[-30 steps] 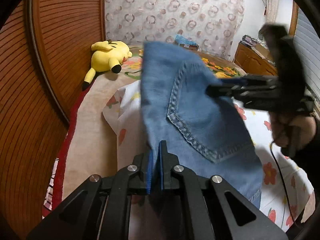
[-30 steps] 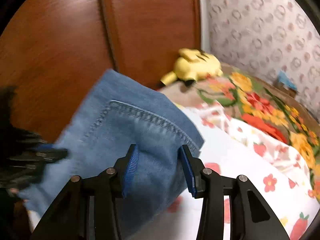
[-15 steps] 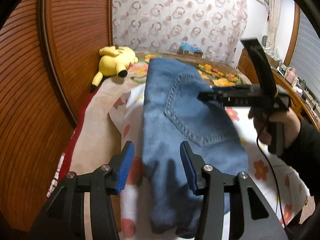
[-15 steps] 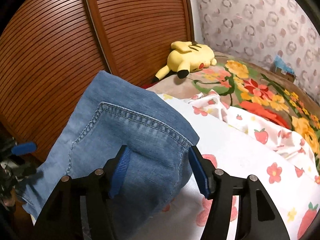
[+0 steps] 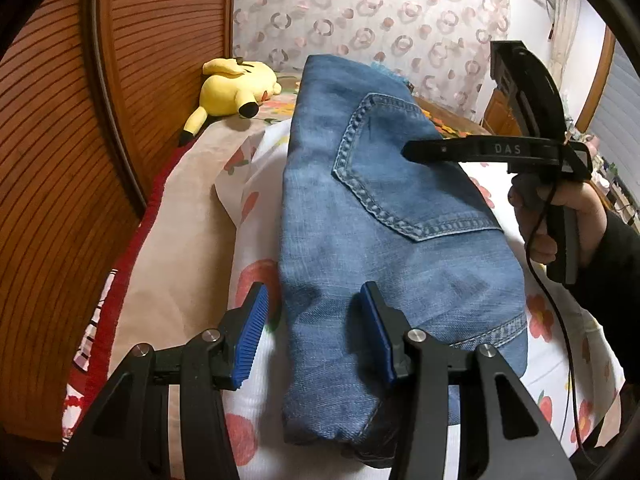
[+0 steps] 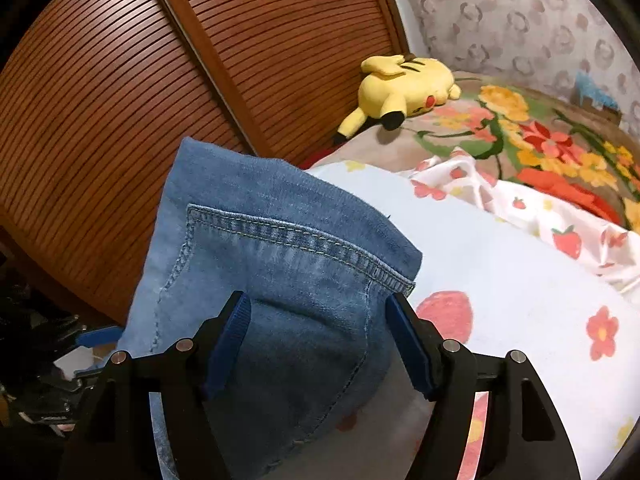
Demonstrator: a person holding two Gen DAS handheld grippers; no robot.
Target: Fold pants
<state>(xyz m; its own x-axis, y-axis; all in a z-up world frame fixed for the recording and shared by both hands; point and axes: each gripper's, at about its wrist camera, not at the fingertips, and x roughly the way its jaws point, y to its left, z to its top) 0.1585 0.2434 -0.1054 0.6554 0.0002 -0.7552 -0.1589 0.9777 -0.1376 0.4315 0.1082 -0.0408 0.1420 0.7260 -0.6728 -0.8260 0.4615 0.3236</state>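
Observation:
Blue denim pants (image 5: pixel 380 216) lie folded into a thick pad on the flowered white sheet (image 5: pixel 256 184), back pocket facing up. My left gripper (image 5: pixel 316 336) is open over the near end of the fold, and its pads do not press the cloth. In the right wrist view the same pants (image 6: pixel 272 264) lie under my right gripper (image 6: pixel 324 344), whose jaws are opening with denim between them and both pads clear of it. In the left wrist view the right gripper's fingers (image 5: pixel 452 148) hover above the pocket, held by a hand (image 5: pixel 560 208).
A yellow plush toy (image 5: pixel 236 88) lies at the far end of the bed by the ribbed wooden panel (image 5: pixel 60 160). A flowered blanket (image 6: pixel 532 140) covers the far right. A patterned curtain (image 5: pixel 360 12) hangs behind.
My left gripper has let go of the pants' edge and stands open. The pants dropped from hanging to lying flat. My right jaws spread wider. Both grippers sank a little.

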